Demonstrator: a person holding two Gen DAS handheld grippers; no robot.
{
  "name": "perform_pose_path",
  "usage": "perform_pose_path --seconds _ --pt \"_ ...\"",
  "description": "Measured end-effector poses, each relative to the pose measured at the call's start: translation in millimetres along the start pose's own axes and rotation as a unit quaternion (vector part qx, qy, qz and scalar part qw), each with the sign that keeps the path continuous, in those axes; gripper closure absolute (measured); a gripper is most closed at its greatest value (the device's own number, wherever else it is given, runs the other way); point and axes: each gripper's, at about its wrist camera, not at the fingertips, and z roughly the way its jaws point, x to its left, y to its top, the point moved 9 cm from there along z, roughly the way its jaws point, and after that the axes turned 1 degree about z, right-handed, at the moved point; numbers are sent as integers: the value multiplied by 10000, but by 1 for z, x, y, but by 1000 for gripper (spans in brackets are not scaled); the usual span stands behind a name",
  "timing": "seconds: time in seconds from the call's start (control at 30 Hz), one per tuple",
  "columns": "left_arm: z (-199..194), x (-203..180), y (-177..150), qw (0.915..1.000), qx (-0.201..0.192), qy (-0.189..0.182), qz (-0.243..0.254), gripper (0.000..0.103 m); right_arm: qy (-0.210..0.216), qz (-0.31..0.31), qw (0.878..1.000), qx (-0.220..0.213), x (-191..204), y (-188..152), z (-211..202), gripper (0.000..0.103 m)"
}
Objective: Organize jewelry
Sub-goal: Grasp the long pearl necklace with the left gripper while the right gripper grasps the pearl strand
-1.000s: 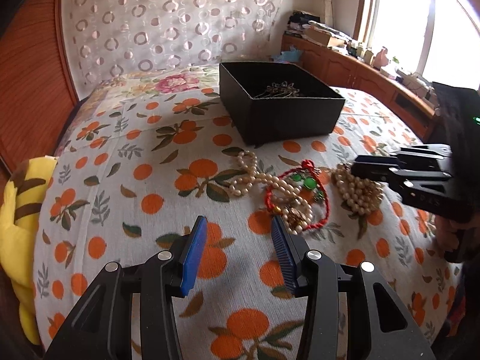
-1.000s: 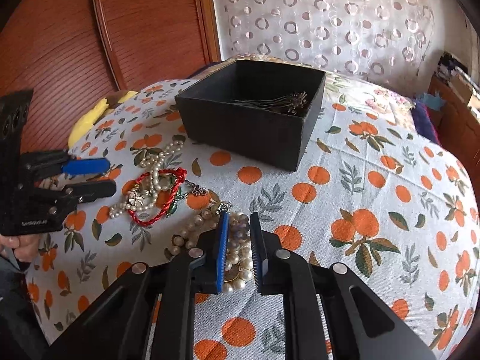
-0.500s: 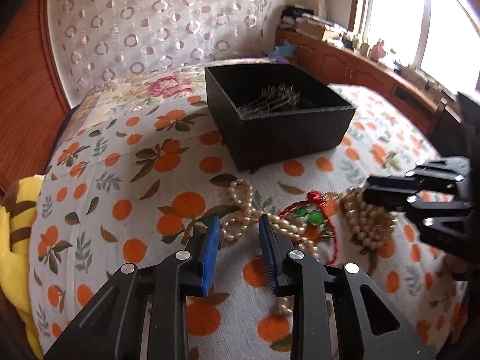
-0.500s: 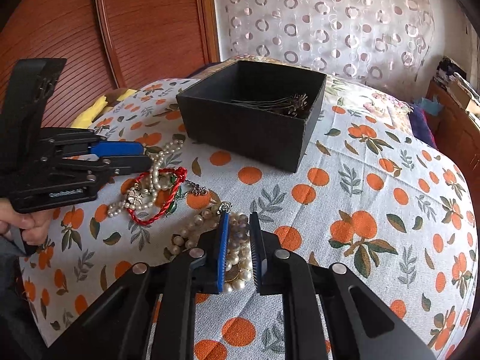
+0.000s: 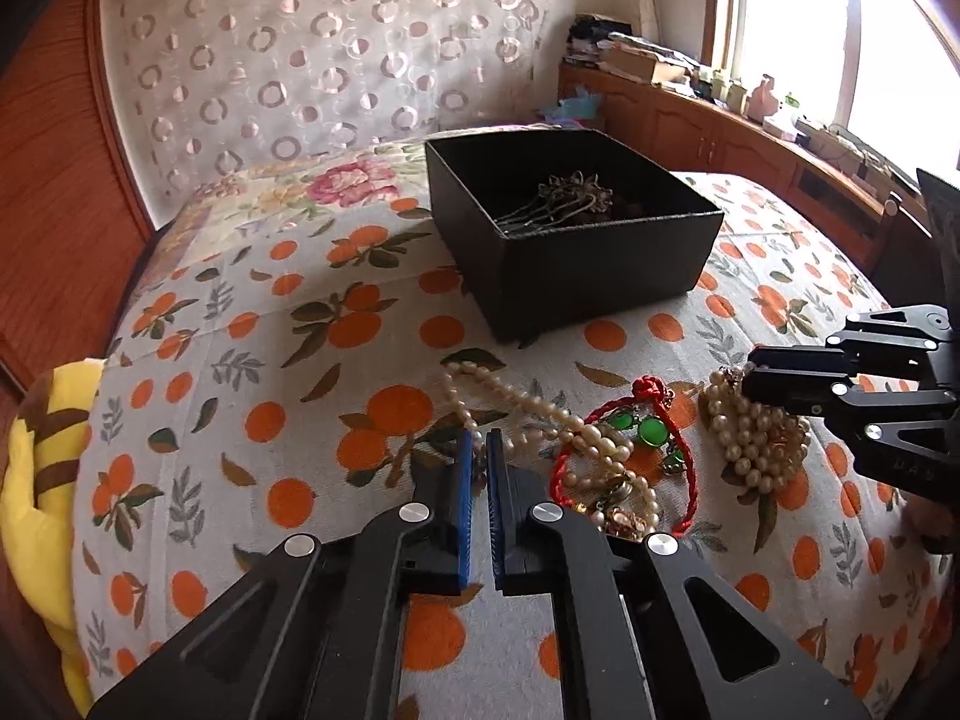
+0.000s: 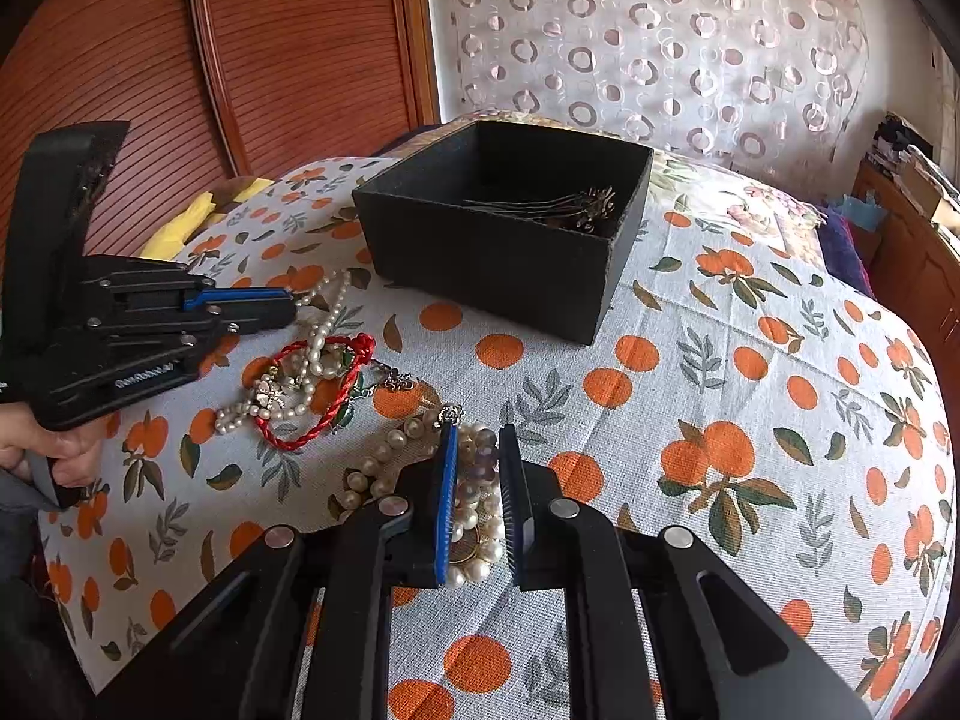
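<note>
On the bed (image 5: 252, 300), in front of the black box (image 5: 576, 276), lies the jewelry. A long pearl strand (image 5: 510, 402) runs through a red cord bracelet (image 5: 624, 456); it is limp, slippery and likely to tangle, so a single run of beads is the best hold. A second ago wide apart, the left gripper (image 5: 478, 462) is now clenched on that strand's end. Unchanged, the right gripper (image 6: 477, 468) grasps the bunched pearl necklace (image 6: 474, 510).

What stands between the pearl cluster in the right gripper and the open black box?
Nothing visible does. Between the pearl cluster held by the right gripper and the black box lies only bare bedspread; the box has no lid.
</note>
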Motion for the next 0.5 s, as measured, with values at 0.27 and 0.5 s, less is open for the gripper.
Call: perform_pose_path --seconds 0.27,0.5 --pt "-29 5 2 9994 -282 -56 -198 99 -12 -9 10000 2 1 0 0 88" --pt "-65 0 23 9971 -708 -186 -213 99 88 78 9999 18 -1 -1 1 88"
